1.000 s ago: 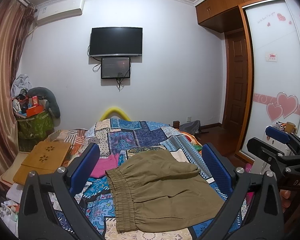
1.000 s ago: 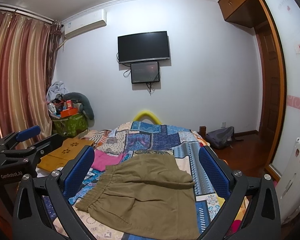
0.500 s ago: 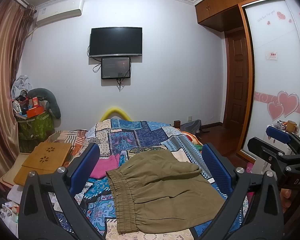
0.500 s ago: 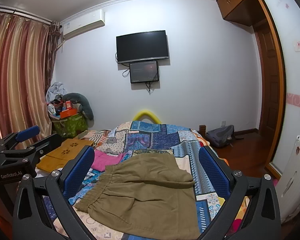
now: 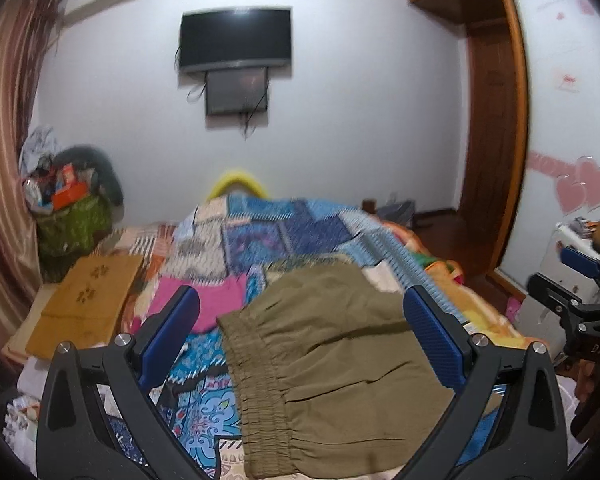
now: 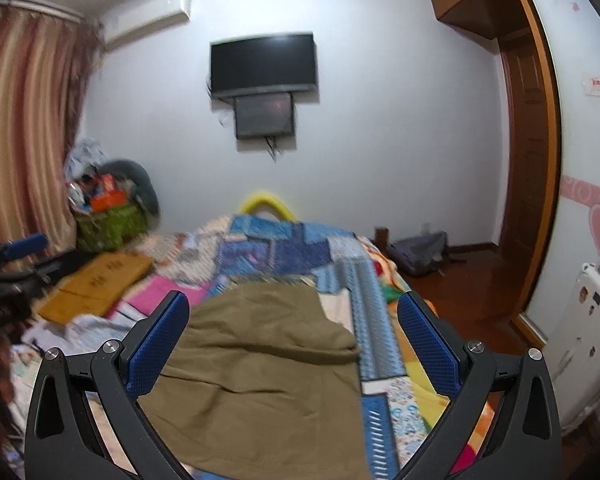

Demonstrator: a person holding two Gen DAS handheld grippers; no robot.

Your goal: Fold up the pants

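Pants (image 5: 332, 364), olive, lie flat on the bed (image 5: 284, 236) near its foot, over the patchwork quilt; elastic waistband (image 5: 260, 392) faces left, gathered and ribbed. Cloth is already doubled into a short block, with a loose diagonal crease across the top layer. Probably laid centred so both tools can reach opposite edges. Left gripper (image 5: 300, 340) hovers above the waistband side, fingers wide apart, empty. Right gripper (image 6: 292, 340) hangs over the far-right half, fingers likewise spread, holding nothing. Both views motion-blurred.
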